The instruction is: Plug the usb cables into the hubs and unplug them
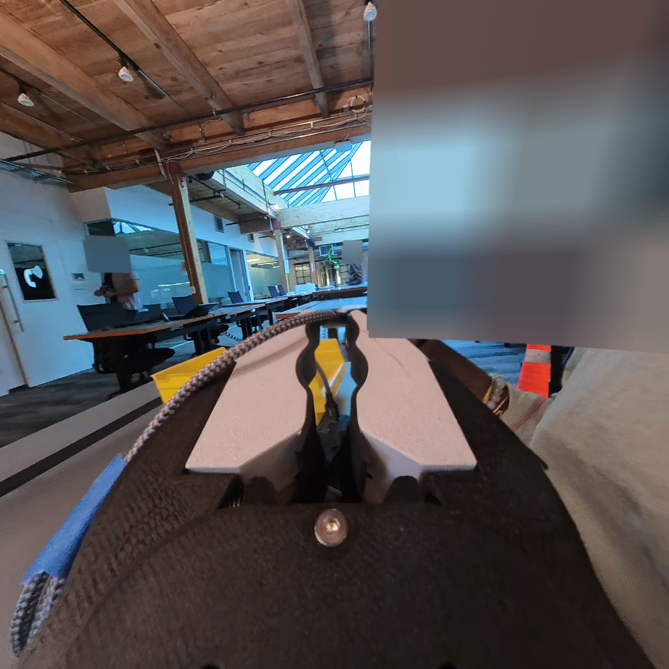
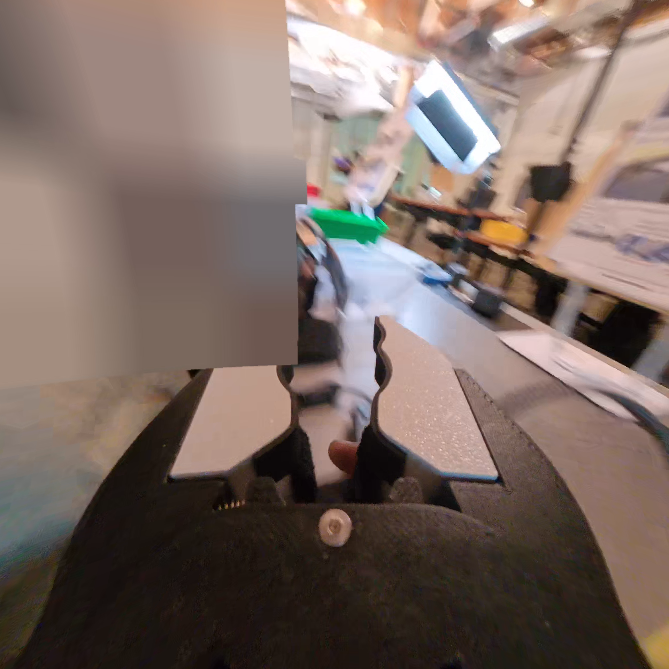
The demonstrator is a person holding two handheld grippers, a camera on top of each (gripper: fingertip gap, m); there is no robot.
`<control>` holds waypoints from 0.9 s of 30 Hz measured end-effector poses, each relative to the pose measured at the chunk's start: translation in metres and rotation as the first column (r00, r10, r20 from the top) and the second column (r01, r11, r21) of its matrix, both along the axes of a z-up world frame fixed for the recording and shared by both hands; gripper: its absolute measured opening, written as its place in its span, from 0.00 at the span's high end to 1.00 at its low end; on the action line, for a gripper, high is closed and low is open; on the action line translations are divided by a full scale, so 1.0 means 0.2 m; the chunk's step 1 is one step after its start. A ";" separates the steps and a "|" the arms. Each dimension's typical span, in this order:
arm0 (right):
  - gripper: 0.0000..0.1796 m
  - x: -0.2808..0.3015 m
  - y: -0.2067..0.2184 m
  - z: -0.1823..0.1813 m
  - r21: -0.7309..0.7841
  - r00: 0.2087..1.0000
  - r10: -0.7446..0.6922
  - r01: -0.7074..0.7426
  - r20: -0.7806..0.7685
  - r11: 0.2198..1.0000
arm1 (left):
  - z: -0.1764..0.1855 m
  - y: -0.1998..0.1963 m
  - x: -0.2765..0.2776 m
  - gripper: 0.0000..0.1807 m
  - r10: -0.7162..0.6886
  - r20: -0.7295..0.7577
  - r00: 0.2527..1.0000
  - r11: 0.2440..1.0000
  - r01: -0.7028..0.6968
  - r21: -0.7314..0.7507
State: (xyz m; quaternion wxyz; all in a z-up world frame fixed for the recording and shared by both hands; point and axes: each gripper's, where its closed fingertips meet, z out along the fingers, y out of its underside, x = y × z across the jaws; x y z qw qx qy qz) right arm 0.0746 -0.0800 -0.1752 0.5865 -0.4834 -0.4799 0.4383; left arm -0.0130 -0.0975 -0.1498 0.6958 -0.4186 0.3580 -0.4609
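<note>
In the left wrist view my left gripper (image 1: 332, 320) has its jaws nearly together. A grey braided usb cable (image 1: 202, 376) arches over the left finger and ends between the tips, so the grip seems to be on its end. Through the narrow gap I see a black cable with its plug (image 1: 328, 400) lying below. In the right wrist view, which is motion-blurred, my right gripper (image 2: 335, 329) is open and empty. A blurred white cable or hub (image 2: 356, 365) lies on the grey table (image 2: 452, 325) between its fingers. A patch hides the left fingertip.
A yellow bin (image 1: 181, 376) stands just beyond the left gripper. A person's sleeve and wrist (image 1: 579, 434) are on its right, with an orange cone (image 1: 535, 369) behind. In the right wrist view there are a green bin (image 2: 344, 224), black cables (image 2: 335, 268), a white sheet (image 2: 579, 358) and a fingertip (image 2: 342, 459).
</note>
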 end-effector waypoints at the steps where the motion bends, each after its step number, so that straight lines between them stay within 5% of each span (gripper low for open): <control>1: 0.77 0.11 0.06 -0.09 0.025 0.991 -0.108 0.106 0.084 0.994 | 0.00 0.01 -0.01 0.92 0.013 -0.011 1.000 1.000 -0.013 0.007; 3: 0.75 0.32 0.15 -0.28 0.013 0.920 -0.258 0.266 0.295 0.964 | -0.01 0.02 -0.02 0.92 0.032 -0.032 0.999 0.999 -0.031 0.017; 5: 0.69 0.43 0.16 -0.43 -0.090 0.880 -0.249 0.309 0.404 0.947 | -0.02 0.02 -0.01 0.92 0.047 -0.052 0.998 0.999 -0.045 0.030; 14: 0.63 0.27 0.29 -0.75 -0.215 0.815 -0.124 0.292 0.566 0.932 | -0.08 0.04 0.05 0.92 0.043 -0.105 0.993 0.999 -0.041 0.024; 21: 0.69 0.21 0.30 -0.69 -0.101 0.827 -0.168 0.261 0.537 0.960 | -0.18 0.15 0.10 0.92 0.061 -0.244 0.968 0.996 -0.043 0.077; 27: 0.69 0.22 0.26 -0.61 -0.029 0.840 -0.188 0.236 0.509 0.971 | -0.09 0.20 0.10 0.92 -0.018 -0.190 0.982 0.990 0.044 0.134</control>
